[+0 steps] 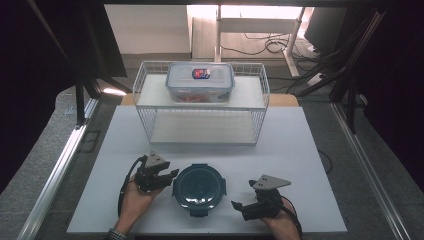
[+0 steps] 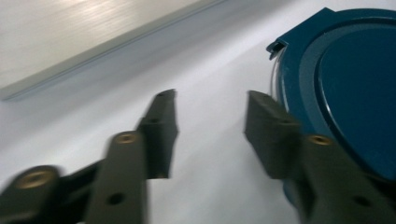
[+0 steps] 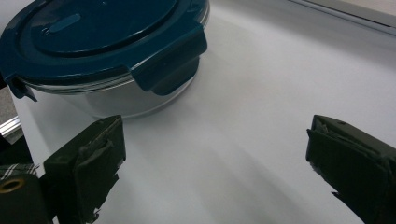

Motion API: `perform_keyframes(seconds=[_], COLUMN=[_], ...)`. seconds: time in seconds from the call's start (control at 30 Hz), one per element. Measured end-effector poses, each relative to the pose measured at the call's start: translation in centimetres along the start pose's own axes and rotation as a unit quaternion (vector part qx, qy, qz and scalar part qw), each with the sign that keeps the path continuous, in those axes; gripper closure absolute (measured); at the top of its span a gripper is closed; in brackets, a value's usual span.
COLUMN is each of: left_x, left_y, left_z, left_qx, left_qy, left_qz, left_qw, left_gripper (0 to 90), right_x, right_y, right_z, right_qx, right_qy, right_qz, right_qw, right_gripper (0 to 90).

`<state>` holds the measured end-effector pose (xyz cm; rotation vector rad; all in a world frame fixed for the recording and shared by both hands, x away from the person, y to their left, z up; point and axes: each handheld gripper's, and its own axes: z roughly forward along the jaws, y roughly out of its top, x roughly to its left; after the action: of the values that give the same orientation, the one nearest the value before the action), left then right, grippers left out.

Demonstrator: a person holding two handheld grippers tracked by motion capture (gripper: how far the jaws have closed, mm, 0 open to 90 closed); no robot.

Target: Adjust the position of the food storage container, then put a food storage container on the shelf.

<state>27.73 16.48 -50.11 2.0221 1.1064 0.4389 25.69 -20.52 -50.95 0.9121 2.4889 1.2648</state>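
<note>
The jaws of the left gripper (image 1: 167,174) stand part-way open with nothing between them; in the left gripper view one pad (image 2: 268,130) sits just beside the rim of the round glass bowl with the dark teal clip-on lid (image 1: 199,189), though blur makes it hard to say whether it touches. The jaws of the right gripper (image 1: 240,204) are spread wide and empty, pointing toward the bowl from its other side, with bare white counter (image 1: 300,150) between them.

The bowl rests near the middle of the counter's near edge, between the two grippers. Seen from the right gripper view, its clear wall (image 3: 126,100) looks thick and glassy, so it is probably heavy for its size, rigid, smooth and breakable if dropped or knocked. The lid (image 3: 93,32) is hard plastic with four hinged latch flaps; the flap (image 3: 170,60) facing the right gripper is folded down. The flaps look like the best purchase: they stand proud of the rim and give flat faces for the pads. The glass wall is curved and slick and would likely slip under a narrow pinch. Bracing one side while the other works a flap seems sensible.

Farther off, at the counter's far edge, a white wire shelf rack (image 1: 202,102) carries a rectangular clear plastic box with a clip lid (image 1: 200,81).
</note>
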Motion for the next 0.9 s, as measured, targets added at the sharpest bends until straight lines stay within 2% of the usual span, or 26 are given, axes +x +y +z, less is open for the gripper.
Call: perform_keyframes(seconds=[0.1,0.17,0.2,0.27,0.47,0.57,0.73,0.9], left_x=[0.6,1.2,1.3,1.5,1.3,1.2,1.6,1.6], left_y=[-0.7,-1.6,-1.9,-2.6,-4.5,-5.3,-6.0,-5.9], left_z=[-0.9,-1.5,-1.7,-2.2,-3.3,-3.7,-4.1,-4.1], left_qx=[-0.018,-0.025,-0.027,-0.026,-0.035,-0.034,-0.038,-0.015], left_qy=[-0.012,-0.045,-0.054,-0.05,-0.04,-0.029,-0.033,-0.049], left_qz=[-0.005,-0.021,-0.028,-0.035,-0.03,-0.022,-0.028,-0.032], left_qw=[0.9998,0.9984,0.9978,0.9978,0.9981,0.9988,0.9983,0.9982], left_gripper=[32.6,22.6,18.6,8.7,4.1,3.5,2.9,6.1], right_x=[-0.1,-0.1,-0.1,-0.1,-0.2,-0.2,-0.2,-0.4], right_y=[0.0,0.0,0.0,0.0,0.0,-0.1,-0.1,-0.2], right_z=[-0.2,-0.2,-0.2,-0.2,-0.2,-0.2,-0.1,0.1], right_qx=[0.0,-0.003,-0.003,-0.003,-0.003,-0.002,0.001,0.009], right_qy=[-0.002,-0.002,-0.002,-0.002,0.0,0.001,0.004,0.008], right_qz=[0.001,0.003,0.002,0.001,0.001,0.001,0.0,0.002], right_qw=[1.0,1.0,1.0,1.0,1.0,1.0,1.0,0.9999], right_gripper=[4.5,4.5,4.5,4.5,4.5,4.5,4.1,2.0])
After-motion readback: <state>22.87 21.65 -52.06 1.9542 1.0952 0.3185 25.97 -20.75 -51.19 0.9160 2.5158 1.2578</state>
